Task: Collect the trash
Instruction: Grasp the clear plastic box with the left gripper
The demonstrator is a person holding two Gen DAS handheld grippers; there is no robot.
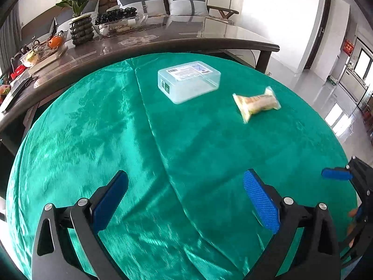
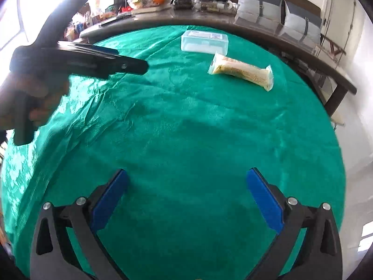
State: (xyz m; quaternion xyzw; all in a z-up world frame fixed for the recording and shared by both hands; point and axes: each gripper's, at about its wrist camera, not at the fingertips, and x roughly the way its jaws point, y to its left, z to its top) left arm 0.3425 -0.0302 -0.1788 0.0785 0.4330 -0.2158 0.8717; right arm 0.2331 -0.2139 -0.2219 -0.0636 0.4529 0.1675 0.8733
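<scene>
A yellow snack wrapper (image 1: pixel 256 103) lies on the green tablecloth (image 1: pixel 116 128), right of a clear plastic box (image 1: pixel 188 80) that lies upside down with its label up. The wrapper (image 2: pixel 242 72) and the box (image 2: pixel 204 42) also show at the far side in the right wrist view. My left gripper (image 1: pixel 186 198) is open and empty, low over the near part of the cloth. My right gripper (image 2: pixel 186 196) is open and empty, also near the front. The left gripper shows at the left of the right wrist view (image 2: pixel 121 63). A blue finger (image 1: pixel 335 174) of the right gripper shows at the right edge of the left wrist view.
A long dark table (image 1: pixel 163 39) stands behind the green one, with a potted plant (image 1: pixel 80 26), fruit bowls and a glass tray on it. A sofa with grey cushions (image 1: pixel 186 2) is behind that. Shiny floor (image 1: pixel 314 88) lies to the right.
</scene>
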